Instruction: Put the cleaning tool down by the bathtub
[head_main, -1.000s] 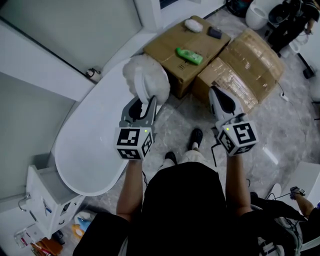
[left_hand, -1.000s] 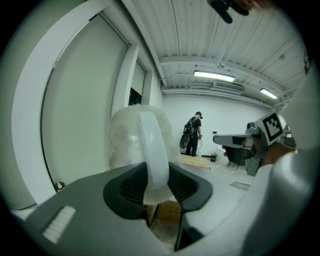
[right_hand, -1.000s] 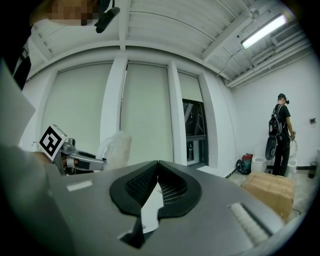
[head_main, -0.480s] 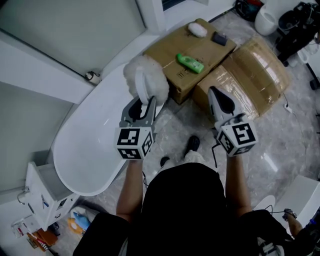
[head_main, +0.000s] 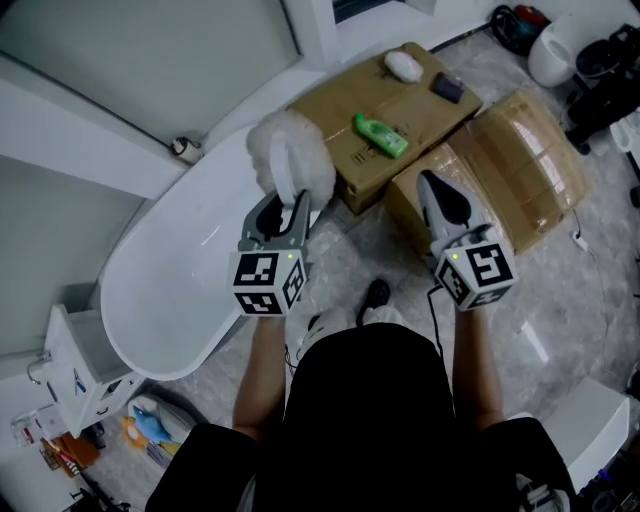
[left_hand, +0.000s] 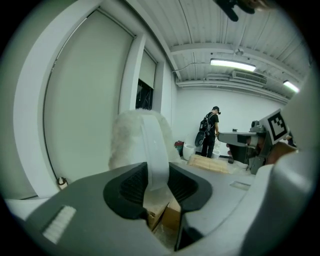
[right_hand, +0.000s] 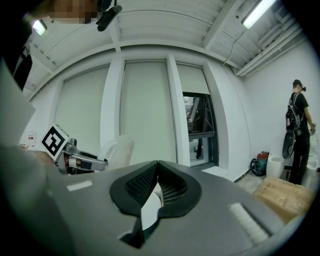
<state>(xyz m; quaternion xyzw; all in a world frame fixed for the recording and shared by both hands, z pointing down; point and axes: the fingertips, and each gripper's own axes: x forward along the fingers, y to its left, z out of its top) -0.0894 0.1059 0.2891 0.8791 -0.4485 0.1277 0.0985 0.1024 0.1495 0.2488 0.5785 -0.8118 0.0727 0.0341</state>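
The left claw (head_main: 288, 208) grips the white handle of the fluffy tool (head_main: 292, 152), up over the tub (head_main: 170, 290) rim, near the boxes (head_main: 345, 105). The right claw (head_main: 430, 185) is closed and empty

Grey marbled floor (head_main: 560, 290) underfoot, glossy. White bathtub (head_main: 180, 290) runs along pale panelled wall (head_main: 150, 50). Two cardboard boxes side by side: one (head_main: 340, 110) by wall, other (head_main: 520, 160) taped, further out. Small white cabinet (head_main: 75, 375) at tub's near end. Dark open window (right_hand: 200, 130) between tall white panels. Ribbed white ceiling (left_hand: 225, 25), strip light (left_hand: 237, 64) on. Person with backpack (left_hand: 210, 131) far back.
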